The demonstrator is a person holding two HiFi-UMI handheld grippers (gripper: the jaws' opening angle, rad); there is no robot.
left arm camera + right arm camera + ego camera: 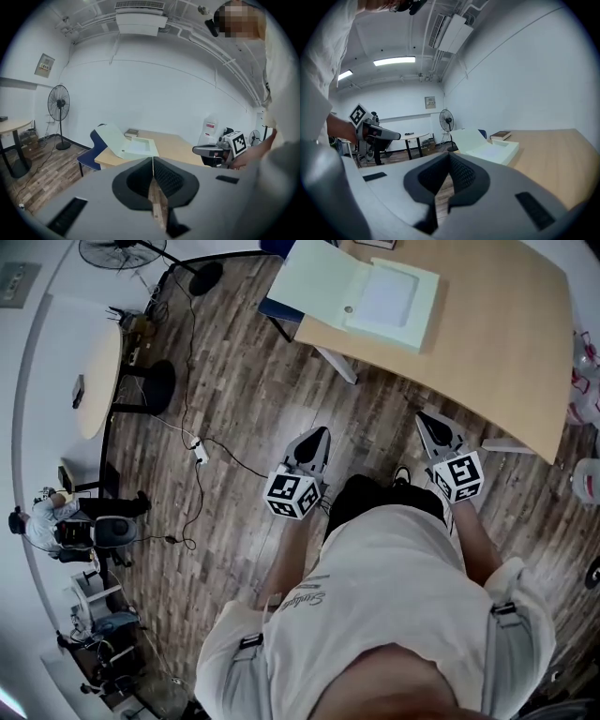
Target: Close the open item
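Left of centre in the head view, the left gripper [317, 437] hangs over the wooden floor [234, 381], its fingers [138, 177] pressed together on nothing. At top centre the pale-green box [375, 296] (lid folded back to the left) lies open on the tan surface [497, 343]. Lower right of it, the right gripper [427, 420] points at the surface's edge, fingers [461, 176] likewise together and empty.

I see my left hand-held gripper [153, 160] with its jaws pressed together, empty. Beyond it, a pale open box [139, 146] sits on the desk [177, 145].
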